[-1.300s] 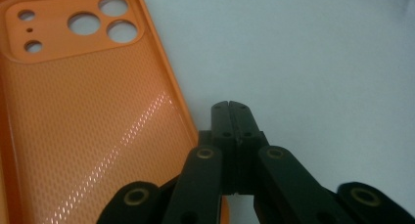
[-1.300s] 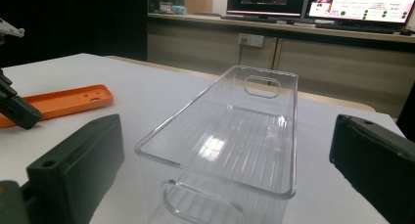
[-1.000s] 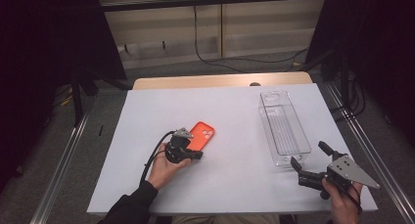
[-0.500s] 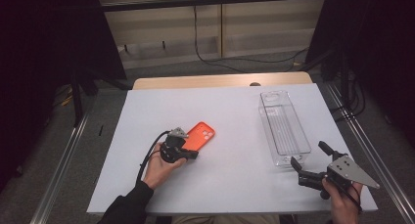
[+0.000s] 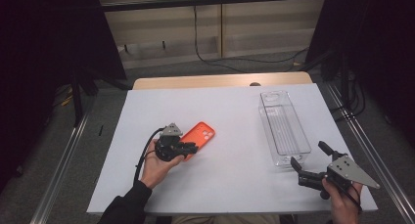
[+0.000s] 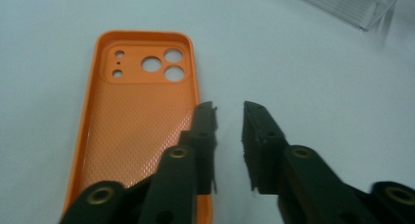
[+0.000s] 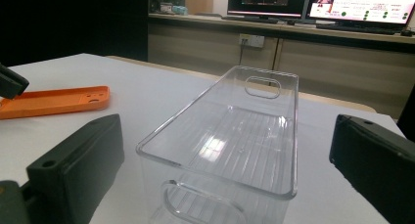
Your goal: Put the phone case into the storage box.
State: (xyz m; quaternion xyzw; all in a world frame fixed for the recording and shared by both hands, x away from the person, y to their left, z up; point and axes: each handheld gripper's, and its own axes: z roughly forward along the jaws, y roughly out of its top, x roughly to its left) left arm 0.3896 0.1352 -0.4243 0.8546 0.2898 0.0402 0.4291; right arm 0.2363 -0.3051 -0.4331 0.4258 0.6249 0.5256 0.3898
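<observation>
High view, orange case: we see the orange plastic phone case [image 5: 199, 136] lying hollow side up on the white table [image 5: 230, 175], well to the left of the clear plastic bin [image 5: 283, 126].
High view, left tongs: the left tongs [image 5: 192, 149] sit at the case's near end, their jaws having just been opening.
High view, right tongs: the right tongs [image 5: 309, 158] hover just near of the clear bin's near end.
Left gripper view: our left tongs [image 6: 229, 111] stand a little apart with only bare table in the gap; one jaw lies over the orange case's [image 6: 134, 116] long right rim, neither pressing it.
Right gripper view: our right tongs [image 7: 225, 150] gape wide on either side of the clear bin's [image 7: 230, 136] near end, not touching it.
Step in hand: we judge the case is being approached for a grip, not yet held.
Next move: we would set the jaws astride that thin rim, then close.
Open room: bare table lies between case and bin; the bin's near end is close to the table's near edge.
</observation>
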